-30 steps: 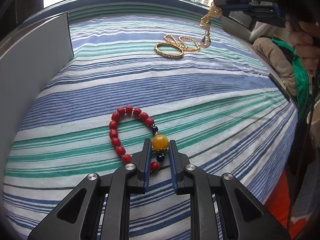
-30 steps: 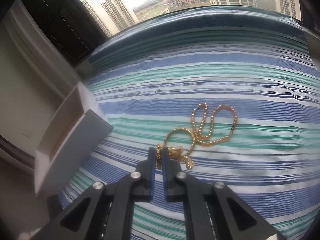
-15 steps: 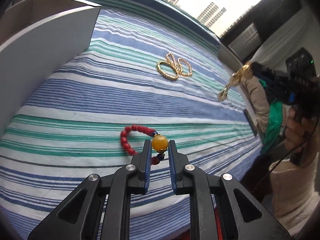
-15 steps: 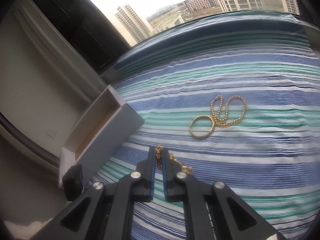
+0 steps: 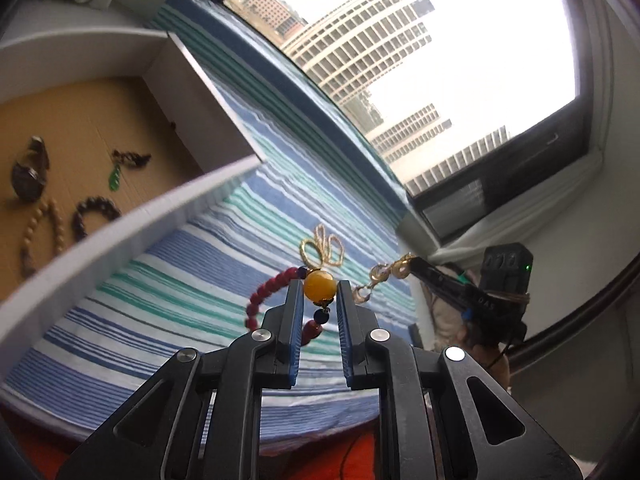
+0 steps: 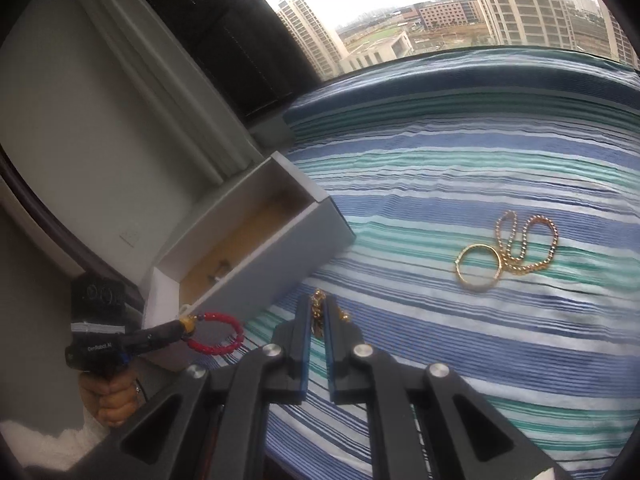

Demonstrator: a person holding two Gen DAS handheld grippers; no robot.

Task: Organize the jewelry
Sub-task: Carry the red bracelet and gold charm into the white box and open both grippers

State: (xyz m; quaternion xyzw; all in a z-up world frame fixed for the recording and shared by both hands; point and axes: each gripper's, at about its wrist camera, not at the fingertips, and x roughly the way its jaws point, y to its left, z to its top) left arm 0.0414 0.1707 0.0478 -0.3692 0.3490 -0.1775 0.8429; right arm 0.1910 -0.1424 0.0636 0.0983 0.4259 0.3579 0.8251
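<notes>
Both grippers (image 5: 318, 288) now airborne with jewelry

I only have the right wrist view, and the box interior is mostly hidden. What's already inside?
Observer: A watch, a green pendant, a dark bead bracelet and a pale bead strand lie on the box floor.
Operator: Where is the left gripper pinching the red bracelet?
Observer: On its big yellow bead, jaws closed against it.
Operator: How does my gold chain hang?
Observer: From the right gripper by one end; its clasp dangles free above the striped cloth.
</notes>
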